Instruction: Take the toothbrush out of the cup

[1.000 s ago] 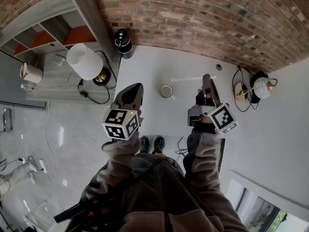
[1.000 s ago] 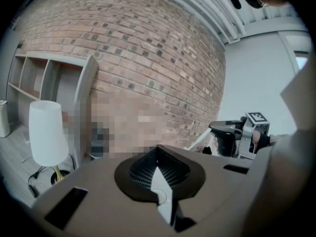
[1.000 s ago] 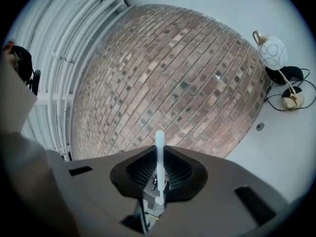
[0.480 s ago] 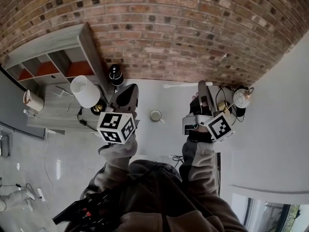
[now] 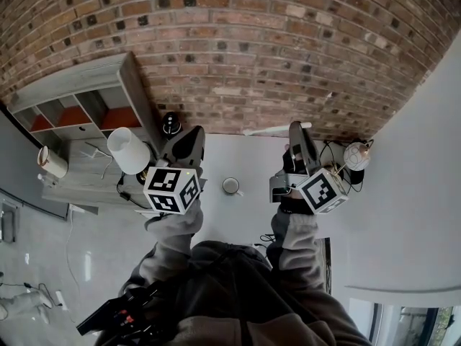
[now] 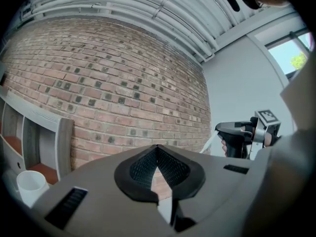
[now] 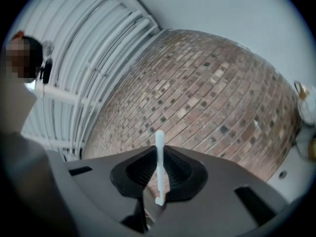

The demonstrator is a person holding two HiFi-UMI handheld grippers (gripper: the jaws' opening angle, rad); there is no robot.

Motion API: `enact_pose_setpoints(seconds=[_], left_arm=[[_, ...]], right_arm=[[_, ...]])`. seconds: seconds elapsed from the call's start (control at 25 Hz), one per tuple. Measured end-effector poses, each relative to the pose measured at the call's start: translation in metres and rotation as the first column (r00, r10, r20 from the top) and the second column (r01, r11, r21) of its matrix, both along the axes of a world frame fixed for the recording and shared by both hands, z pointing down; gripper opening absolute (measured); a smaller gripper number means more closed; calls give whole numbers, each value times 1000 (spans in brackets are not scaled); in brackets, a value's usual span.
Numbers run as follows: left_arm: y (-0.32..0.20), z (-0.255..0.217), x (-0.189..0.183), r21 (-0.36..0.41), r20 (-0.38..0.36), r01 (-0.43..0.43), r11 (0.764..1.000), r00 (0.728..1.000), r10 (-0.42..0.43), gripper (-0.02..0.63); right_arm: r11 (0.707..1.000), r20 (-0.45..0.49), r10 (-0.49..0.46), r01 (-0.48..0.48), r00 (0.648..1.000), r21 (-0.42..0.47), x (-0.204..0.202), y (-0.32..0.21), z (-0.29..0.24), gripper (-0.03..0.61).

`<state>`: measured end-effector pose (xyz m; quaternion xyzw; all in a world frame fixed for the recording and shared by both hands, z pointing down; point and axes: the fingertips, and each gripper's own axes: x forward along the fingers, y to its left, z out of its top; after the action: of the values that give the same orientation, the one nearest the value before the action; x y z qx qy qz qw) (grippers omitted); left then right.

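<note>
Up went the right gripper [image 5: 294, 126], pinching the toothbrush [image 5: 266, 130] well clear of the cup [image 5: 231, 186]; the left gripper [image 5: 193, 131] rose pressed together, empty.

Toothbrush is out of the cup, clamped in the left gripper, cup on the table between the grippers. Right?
No: the right gripper holds the toothbrush, as the right gripper view shows; the left gripper is shut on nothing. The cup does stand on the table between them.
</note>
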<state>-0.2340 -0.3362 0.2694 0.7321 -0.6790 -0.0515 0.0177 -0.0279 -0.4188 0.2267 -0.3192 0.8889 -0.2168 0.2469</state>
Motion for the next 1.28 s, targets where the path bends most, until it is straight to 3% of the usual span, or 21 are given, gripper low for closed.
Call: enact_pose_setpoints(seconds=[0.12, 0.28, 0.68, 1.28], left_arm=[[-2, -3, -1, 2, 10, 4, 1000, 1000, -4, -9], [-3, -5, -1, 4, 16, 5, 1000, 1000, -5, -9], [0, -2, 1, -1, 21, 9, 1000, 1000, -9, -9], [4, 0, 9, -5, 22, 9, 1000, 1000, -9, -9]], right_arm=[[986, -251, 99, -61, 963, 156, -14, 7, 2, 44], [968, -389, 150, -56, 909, 244, -30, 13, 6, 44], [965, -463, 172, -55, 870, 255, -34, 15, 13, 43], [960, -479, 171, -37, 861, 277, -34, 23, 14, 43]])
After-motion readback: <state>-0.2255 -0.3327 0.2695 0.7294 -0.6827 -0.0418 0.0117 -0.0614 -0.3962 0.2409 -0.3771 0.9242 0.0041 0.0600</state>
